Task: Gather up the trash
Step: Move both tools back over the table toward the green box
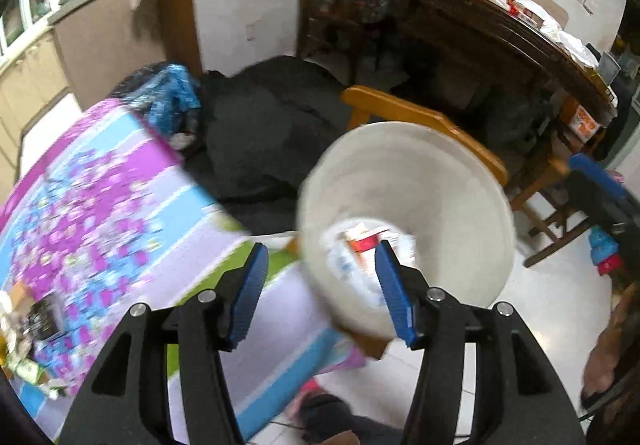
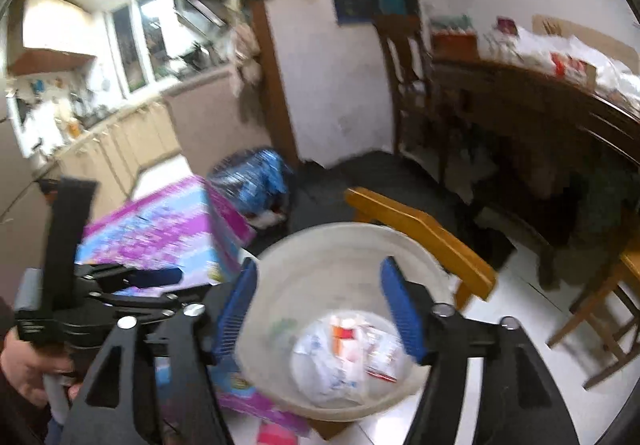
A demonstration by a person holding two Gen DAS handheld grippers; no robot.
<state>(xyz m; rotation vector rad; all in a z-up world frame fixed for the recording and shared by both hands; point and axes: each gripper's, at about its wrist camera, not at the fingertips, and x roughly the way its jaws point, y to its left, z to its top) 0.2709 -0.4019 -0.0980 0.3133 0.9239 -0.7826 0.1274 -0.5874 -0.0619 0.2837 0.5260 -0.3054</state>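
Now both claws released: left gripper (image 1: 320, 277), right gripper (image 2: 320, 309) empty above white bin (image 2: 280, 325) holding wrappers (image 2: 348, 357).

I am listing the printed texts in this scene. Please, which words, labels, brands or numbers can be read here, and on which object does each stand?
No text can be read in either view.
Wrappers in the white bucket: print too blurred.
Orange and white box under the dark table: marks too small.
Packets on the dark table: blurred.
Purple and blue patterned cloth: pattern only, smeared.
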